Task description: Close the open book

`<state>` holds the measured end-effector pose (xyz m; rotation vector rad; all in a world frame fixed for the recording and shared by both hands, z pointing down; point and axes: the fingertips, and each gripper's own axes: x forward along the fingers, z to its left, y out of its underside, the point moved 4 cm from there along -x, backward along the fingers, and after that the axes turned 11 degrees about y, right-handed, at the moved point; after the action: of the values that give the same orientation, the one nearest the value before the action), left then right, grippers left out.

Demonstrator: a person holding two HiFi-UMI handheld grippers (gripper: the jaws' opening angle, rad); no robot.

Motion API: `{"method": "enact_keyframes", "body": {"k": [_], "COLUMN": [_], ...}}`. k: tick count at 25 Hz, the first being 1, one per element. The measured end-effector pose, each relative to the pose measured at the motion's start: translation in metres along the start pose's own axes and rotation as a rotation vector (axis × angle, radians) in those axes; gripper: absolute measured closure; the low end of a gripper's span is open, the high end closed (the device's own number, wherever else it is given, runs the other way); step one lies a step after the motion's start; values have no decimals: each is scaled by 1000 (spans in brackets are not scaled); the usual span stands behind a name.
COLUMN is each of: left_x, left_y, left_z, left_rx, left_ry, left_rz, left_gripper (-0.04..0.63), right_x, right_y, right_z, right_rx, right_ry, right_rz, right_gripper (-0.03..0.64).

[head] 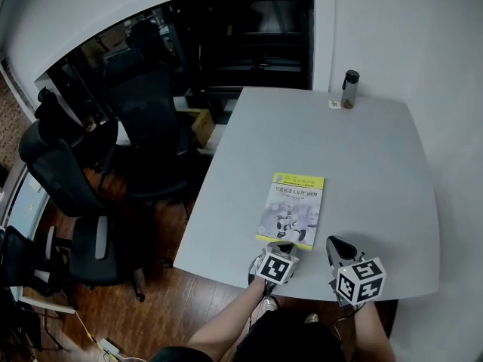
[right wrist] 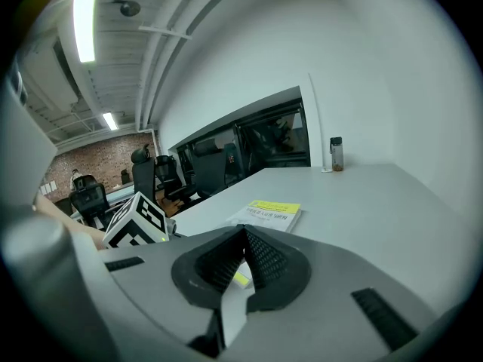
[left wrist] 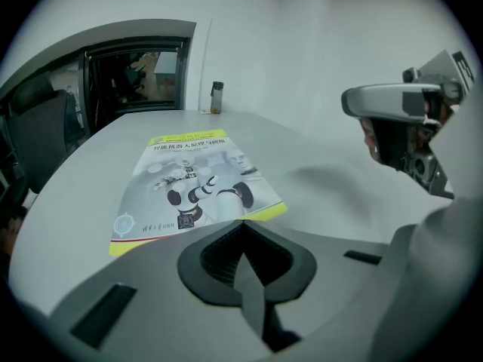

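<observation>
The head view looks steeply down from above the near edge of the worktop and takes in all of it. Both gripper views sit low at that near edge and face far. The left is close to the book, the right angled slightly left. All three share the book and the far bottle.

We had a pale grey table tucked in by plain white walls, with a big dark window behind it. Off to the left we saw black office chairs parked on a reddish wood floor. Further back there was a brick wall, and strip lights were glowing on the white ceiling.
</observation>
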<state>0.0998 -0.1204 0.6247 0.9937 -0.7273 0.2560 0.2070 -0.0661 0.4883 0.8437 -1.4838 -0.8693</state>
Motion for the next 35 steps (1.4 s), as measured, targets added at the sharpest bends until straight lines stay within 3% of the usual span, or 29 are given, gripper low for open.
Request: {"method": "enact_keyframes", "body": {"k": [16, 20, 27, 35], "left_x": [2, -18, -80, -129], "left_y": [-21, -39, -83, -102], "left_z": [-10, -33, -96, -159], "left_rx": [-18, -2, 96, 122], "left_ry": [-95, -69, -84, -130], "left_rz": [-31, -141, -378, -536], "left_gripper": [591, 591, 591, 591], "right_x": [-31, -41, -72, -119], "right_y": [19, 13, -22, -55], "right_z": [-32, -33, -25, -12], "right_rx": [1, -7, -42, -102], "right_ry": [-4, -25, -106, -211], "right_rz": [23, -5, -142, -289], "right_gripper": [614, 615, 614, 615]}}
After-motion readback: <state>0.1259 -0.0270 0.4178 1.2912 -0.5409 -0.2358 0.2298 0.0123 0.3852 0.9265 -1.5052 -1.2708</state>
